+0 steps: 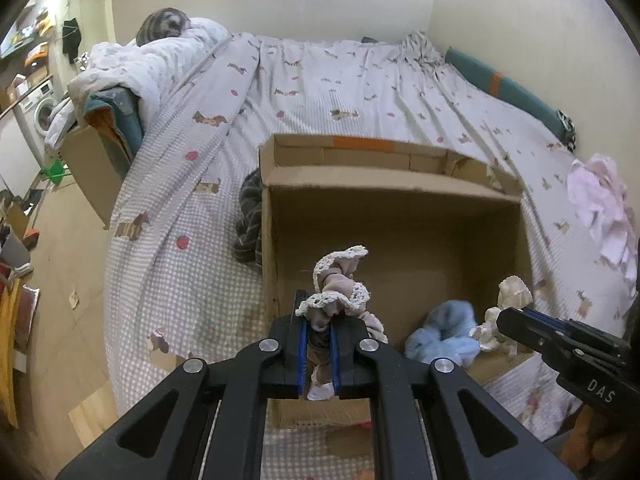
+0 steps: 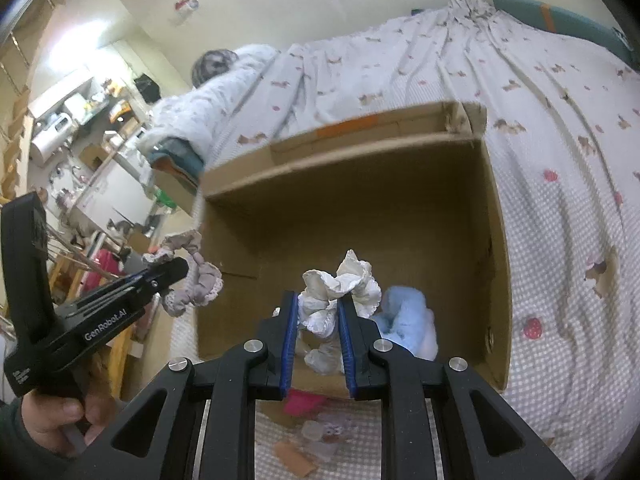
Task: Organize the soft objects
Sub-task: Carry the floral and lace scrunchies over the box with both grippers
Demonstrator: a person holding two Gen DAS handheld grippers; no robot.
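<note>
An open cardboard box [image 1: 400, 184] [image 2: 494, 240] stands on the bed. My left gripper [image 1: 320, 320] is shut on a mauve scrunchie with a cream lace edge [image 1: 340, 280] and holds it over the box's near left side; the scrunchie also shows in the right wrist view [image 2: 192, 280]. My right gripper [image 2: 318, 300] is shut on a white ruffled scrunchie [image 2: 340, 284] over the box's near edge; it also shows in the left wrist view [image 1: 508, 300]. A fluffy light-blue scrunchie [image 1: 444, 332] [image 2: 408, 320] lies inside the box at the near right.
The bed has a checked sheet with dog print [image 1: 320, 92]. A dark striped cloth [image 1: 250, 220] lies left of the box. A pink-white cloth [image 1: 600, 208] lies at the right. A second box with folded bedding [image 1: 104, 148] sits at the bed's left edge. A pink item [image 2: 304, 400] lies before the box.
</note>
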